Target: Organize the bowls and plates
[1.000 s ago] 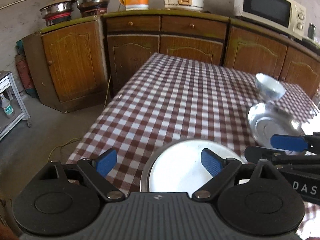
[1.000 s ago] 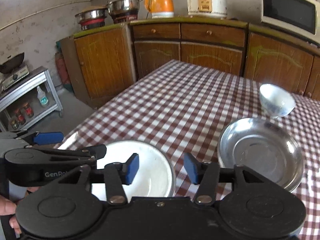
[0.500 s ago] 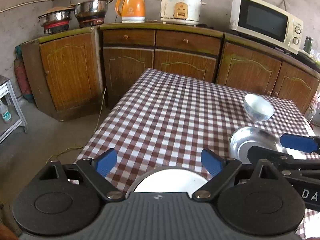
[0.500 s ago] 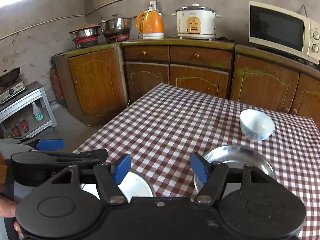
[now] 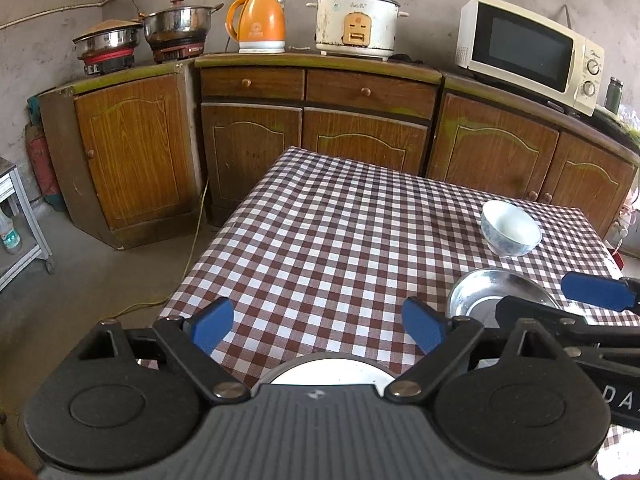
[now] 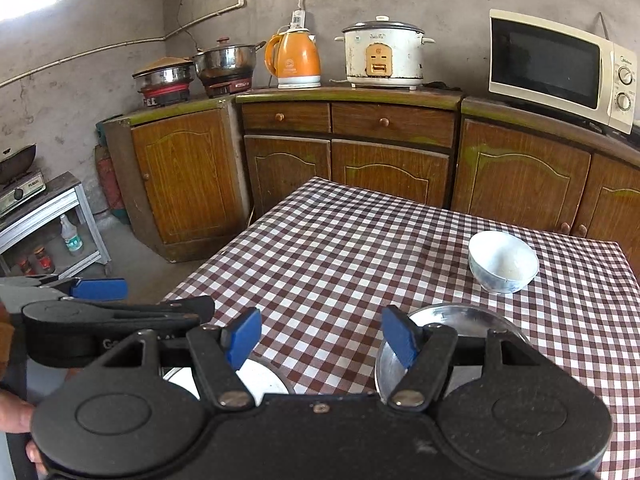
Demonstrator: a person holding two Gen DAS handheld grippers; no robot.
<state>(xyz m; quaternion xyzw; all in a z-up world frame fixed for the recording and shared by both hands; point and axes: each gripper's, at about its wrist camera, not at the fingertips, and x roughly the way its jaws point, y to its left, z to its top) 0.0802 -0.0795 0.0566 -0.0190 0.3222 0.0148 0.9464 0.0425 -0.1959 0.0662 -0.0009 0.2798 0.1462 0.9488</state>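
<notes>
A white plate with a metal rim (image 5: 332,370) lies at the near edge of the checked table (image 5: 340,240), mostly hidden under my left gripper (image 5: 317,330). That gripper hangs above it, open and empty. To its right sits a shallow steel dish (image 5: 480,296), and beyond that stands a white and blue bowl (image 5: 510,232). My right gripper (image 6: 321,338) is open above the cloth, with nothing between its fingers. In the right wrist view the white plate (image 6: 260,378) is below its left finger, the steel dish (image 6: 460,320) behind its right finger, and the bowl (image 6: 502,266) farther back.
Wooden cabinets (image 5: 360,136) line the wall behind the table and carry pots, an orange kettle (image 5: 258,24), a rice cooker (image 5: 356,24) and a microwave (image 5: 528,48). A metal shelf with bottles (image 6: 60,232) stands on the floor at the left. A hand (image 6: 16,416) holds the left gripper.
Both grippers have risen and drawn back from the table, so the plates have slid low in both views. The right gripper's jaws have widened. No dish has moved.
</notes>
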